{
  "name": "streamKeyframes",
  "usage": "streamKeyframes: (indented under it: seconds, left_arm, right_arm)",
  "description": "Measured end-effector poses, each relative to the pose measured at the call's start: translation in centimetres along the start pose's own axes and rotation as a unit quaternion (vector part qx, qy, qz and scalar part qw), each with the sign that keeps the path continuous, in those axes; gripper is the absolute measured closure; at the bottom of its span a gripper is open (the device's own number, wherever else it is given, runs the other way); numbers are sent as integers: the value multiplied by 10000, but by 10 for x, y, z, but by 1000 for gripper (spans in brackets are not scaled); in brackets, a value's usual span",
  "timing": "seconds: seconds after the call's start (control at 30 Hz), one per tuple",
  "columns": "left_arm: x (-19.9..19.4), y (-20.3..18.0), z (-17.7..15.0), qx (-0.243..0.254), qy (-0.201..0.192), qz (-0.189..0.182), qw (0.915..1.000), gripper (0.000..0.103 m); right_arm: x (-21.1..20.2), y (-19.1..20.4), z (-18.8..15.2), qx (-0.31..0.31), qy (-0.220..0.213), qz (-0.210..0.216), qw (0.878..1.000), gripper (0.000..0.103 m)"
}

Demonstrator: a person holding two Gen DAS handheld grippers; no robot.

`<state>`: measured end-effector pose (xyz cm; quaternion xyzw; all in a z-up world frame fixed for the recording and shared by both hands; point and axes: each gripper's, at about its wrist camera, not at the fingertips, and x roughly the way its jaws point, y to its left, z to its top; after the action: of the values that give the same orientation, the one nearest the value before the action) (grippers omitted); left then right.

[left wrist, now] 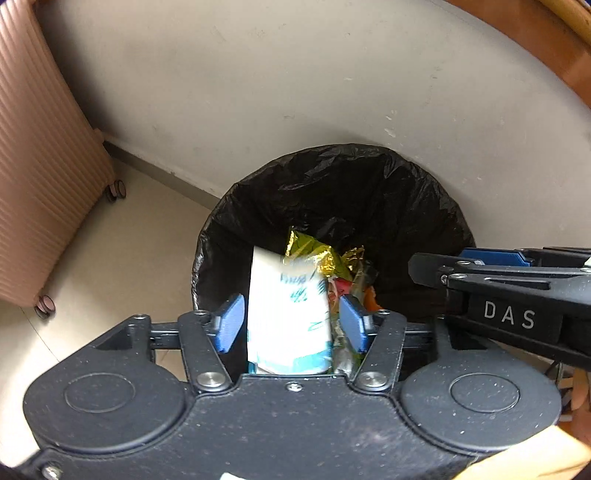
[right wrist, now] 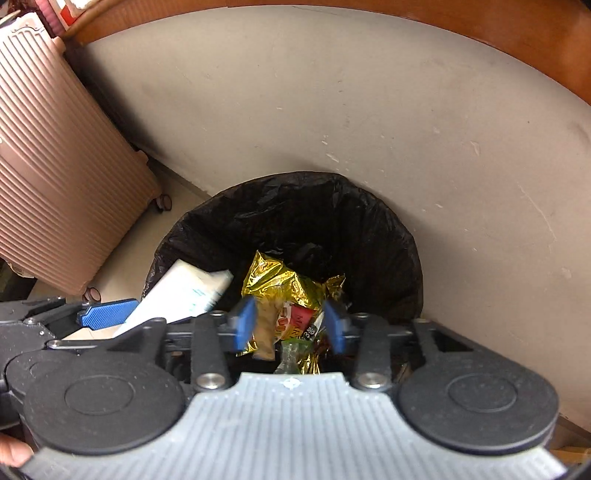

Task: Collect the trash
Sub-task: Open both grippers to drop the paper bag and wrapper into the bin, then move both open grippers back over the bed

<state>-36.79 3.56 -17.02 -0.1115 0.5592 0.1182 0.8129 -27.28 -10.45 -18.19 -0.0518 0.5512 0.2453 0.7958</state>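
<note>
A bin with a black liner (left wrist: 332, 166) (right wrist: 295, 192) stands on the floor against the wall, right below both grippers. My left gripper (left wrist: 291, 323) is open above its near rim. A white packet with teal print (left wrist: 288, 317) (right wrist: 184, 291) sits loose between the blue pads, blurred, its lower end inside the bin. My right gripper (right wrist: 289, 325) is open over a crumpled gold wrapper (right wrist: 277, 284) (left wrist: 314, 254) and other coloured wrappers lying in the bin. The right gripper (left wrist: 443, 273) juts in from the right in the left wrist view.
A pink ribbed suitcase on wheels (left wrist: 37, 184) (right wrist: 55, 184) stands left of the bin on the pale floor. A grey wall (left wrist: 295, 74) rises behind the bin, with a wooden edge (right wrist: 369, 18) above. A person's fingertip (right wrist: 11, 452) shows at the lower left.
</note>
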Motion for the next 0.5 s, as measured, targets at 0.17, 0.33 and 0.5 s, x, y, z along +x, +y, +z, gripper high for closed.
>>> streamKeyframes:
  seconds: [0.17,0.33,0.5]
  left_arm:
    - [-6,-2,7,-66,-5,-59,10000,33]
    - [-27,-2,18,-127,-130,-159,9997,27]
    - [-60,-6,37,-33,-386,-248,9989,25]
  right_arm:
    - [-3,2,4,-65,-22,16,10000,41]
    - [-21,6,15,-67,-160,14,9998,39]
    - [-52,8,31,-65,-412,-9,9991,38]
